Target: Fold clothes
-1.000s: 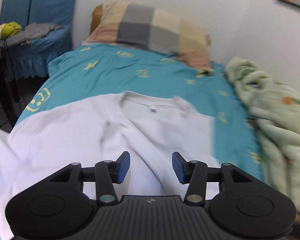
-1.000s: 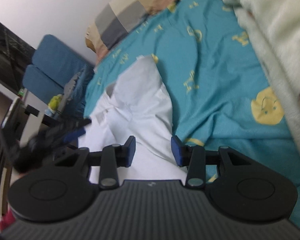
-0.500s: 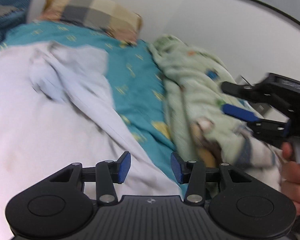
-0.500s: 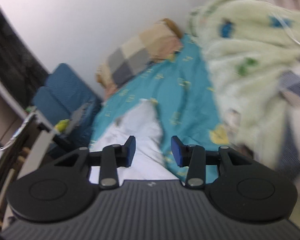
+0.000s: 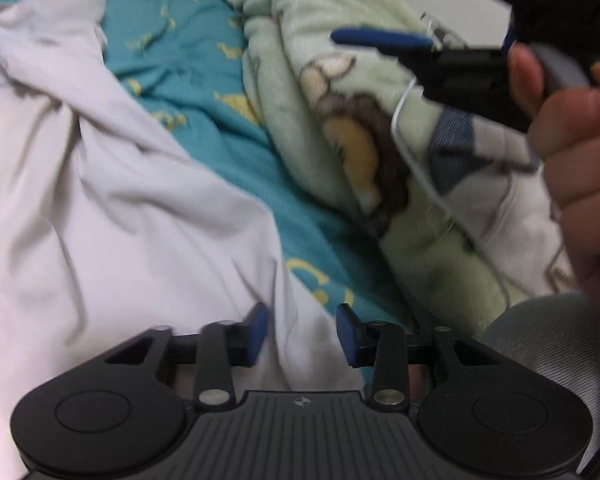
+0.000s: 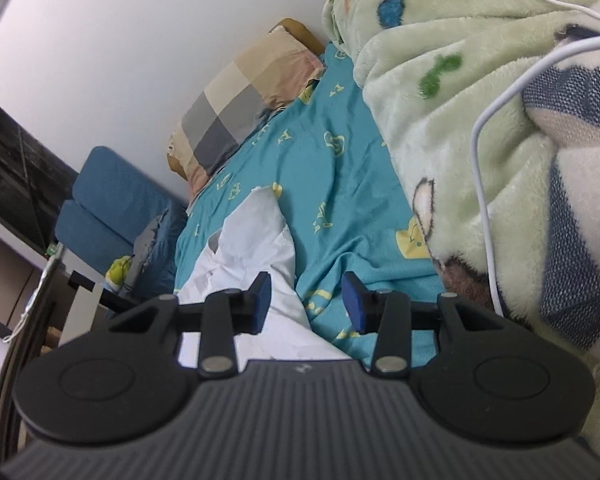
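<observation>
L claw (image 5: pixel 302 334): jaws apart, just been closing, hem of white shirt (image 5: pixel 120 200) between the pads, not pinched. I see the shirt lying rumpled on bed's teal sheet (image 5: pixel 204 92), beside green blanket (image 5: pixel 420 220). R claw (image 6: pixel 306 306): apart, holding nothing.

The shirt (image 5: pixel 112 200) lies crumpled on the bed sheet (image 5: pixel 188 64), left of the blanket (image 5: pixel 340 128) heaped along the bed's right side; a cable (image 6: pixel 484 168) runs over the blanket. The pillow (image 6: pixel 240 104) sits at the bed's far end against the wall (image 6: pixel 100 40); an armchair (image 6: pixel 108 216) stands left of the bed.
</observation>
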Demonstrator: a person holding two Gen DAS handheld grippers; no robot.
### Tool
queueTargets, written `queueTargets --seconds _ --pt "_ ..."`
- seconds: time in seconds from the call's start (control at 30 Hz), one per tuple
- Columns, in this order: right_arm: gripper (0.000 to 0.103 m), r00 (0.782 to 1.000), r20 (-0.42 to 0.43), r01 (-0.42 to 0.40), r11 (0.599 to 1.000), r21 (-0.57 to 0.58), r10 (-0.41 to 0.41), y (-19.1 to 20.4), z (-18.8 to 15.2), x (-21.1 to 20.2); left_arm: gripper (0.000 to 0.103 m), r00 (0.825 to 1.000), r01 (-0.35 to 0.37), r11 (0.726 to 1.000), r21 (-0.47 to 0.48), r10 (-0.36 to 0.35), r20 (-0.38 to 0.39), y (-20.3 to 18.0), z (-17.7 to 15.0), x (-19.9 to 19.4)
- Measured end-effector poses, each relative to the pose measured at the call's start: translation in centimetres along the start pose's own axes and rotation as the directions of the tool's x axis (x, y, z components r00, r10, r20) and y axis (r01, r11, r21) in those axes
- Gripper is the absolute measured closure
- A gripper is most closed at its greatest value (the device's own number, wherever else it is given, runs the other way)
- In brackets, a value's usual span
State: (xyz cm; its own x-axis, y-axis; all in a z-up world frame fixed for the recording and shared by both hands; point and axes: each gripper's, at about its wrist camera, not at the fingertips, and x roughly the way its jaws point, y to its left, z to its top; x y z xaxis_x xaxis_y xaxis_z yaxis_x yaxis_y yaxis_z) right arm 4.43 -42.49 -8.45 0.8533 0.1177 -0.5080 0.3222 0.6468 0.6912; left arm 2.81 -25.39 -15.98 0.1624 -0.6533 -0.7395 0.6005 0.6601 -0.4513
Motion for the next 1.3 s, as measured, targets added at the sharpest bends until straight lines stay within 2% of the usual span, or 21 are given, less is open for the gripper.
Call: queueTargets --seconds 0.1,0.27,0.33,0.43,0.5,0.6,0.73,0.93,1.07,1.1,1.13,1.17,1.2,1.27,1.3 --pt "0.060 1.000 -0.013 -0.005 1.000 0.025 0.005 -0.4 0.1 0.3 0.102 1.000 0.013 0.998 -0.060 -0.012 0.020 0.9 0.4 -0.8" --pt "0.060 0.999 -0.032 -0.033 0.998 0.050 0.034 -0.6 0.1 0.4 0.102 0.995 0.081 0.986 -0.145 -0.071 0.070 2.6 0.8 -6.7" --pt "0.060 0.997 -0.057 -0.052 0.997 0.050 0.055 -0.3 0.0 0.8 0.102 0.995 0.080 0.979 -0.186 -0.066 0.079 4.0 0.5 -9.3" --pt "0.060 0.992 -0.098 -0.080 0.996 0.045 0.084 0.2 -0.2 1.3 0.102 0.997 0.030 0.966 -0.258 -0.011 0.073 6.8 -0.4 -12.6" --pt "0.060 0.989 -0.116 -0.087 0.996 0.035 0.090 0.6 -0.4 1.7 0.102 0.998 -0.053 0.951 -0.304 0.064 0.028 8.8 -1.3 -13.6" --pt "0.060 0.987 -0.145 -0.071 0.997 0.019 0.073 1.1 -0.7 2.3 0.102 0.986 -0.167 0.917 -0.363 0.155 -0.064 10.9 -2.7 -13.6" --pt "0.060 0.978 -0.204 -0.061 0.998 -0.029 0.053 2.2 -1.4 3.6 0.102 0.977 -0.208 0.902 -0.378 0.175 -0.119 11.3 -3.0 -13.3" --pt "0.064 0.963 -0.267 -0.082 0.985 -0.153 0.038 4.6 -3.0 5.2 0.102 0.975 -0.194 0.925 -0.327 0.143 -0.172 10.2 -3.3 -13.2" --pt "0.073 0.951 -0.306 -0.110 0.969 -0.222 0.038 6.4 -4.7 5.3 0.100 0.983 -0.162 0.930 -0.330 0.122 -0.137 10.5 -3.8 -15.0" --pt "0.074 0.946 -0.321 -0.124 0.966 -0.226 0.046 6.8 -5.3 5.2 0.092 0.987 -0.142 0.931 -0.337 0.108 -0.117 10.6 -3.8 -15.6" --pt "0.074 0.941 -0.336 -0.136 0.963 -0.231 0.052 7.1 -5.8 5.2 0.077 0.991 -0.120 0.932 -0.343 0.093 -0.095 10.8 -3.7 -16.2" --pt "0.074 0.935 -0.351 -0.142 0.961 -0.237 0.052 7.4 -6.4 5.3 0.070 0.994 -0.109 0.929 -0.353 0.090 -0.070 11.0 -3.5 -16.9" --pt "0.074 0.929 -0.366 -0.148 0.959 -0.243 0.050 7.7 -7.0 5.4 0.059 0.995 -0.102 0.927 -0.361 0.094 -0.040 11.3 -3.0 -17.8" --pt "0.074 0.922 -0.386 -0.138 0.953 -0.269 0.025 8.2 -8.1 5.9 0.055 0.993 -0.095 0.925 -0.368 0.113 0.028 12.1 -1.2 -18.7" --pt "0.074 0.920 -0.392 -0.136 0.951 -0.277 0.017 8.5 -8.4 6.1 0.050 0.990 -0.091 0.921 -0.379 0.123 0.062 12.8 -0.1 -18.9"
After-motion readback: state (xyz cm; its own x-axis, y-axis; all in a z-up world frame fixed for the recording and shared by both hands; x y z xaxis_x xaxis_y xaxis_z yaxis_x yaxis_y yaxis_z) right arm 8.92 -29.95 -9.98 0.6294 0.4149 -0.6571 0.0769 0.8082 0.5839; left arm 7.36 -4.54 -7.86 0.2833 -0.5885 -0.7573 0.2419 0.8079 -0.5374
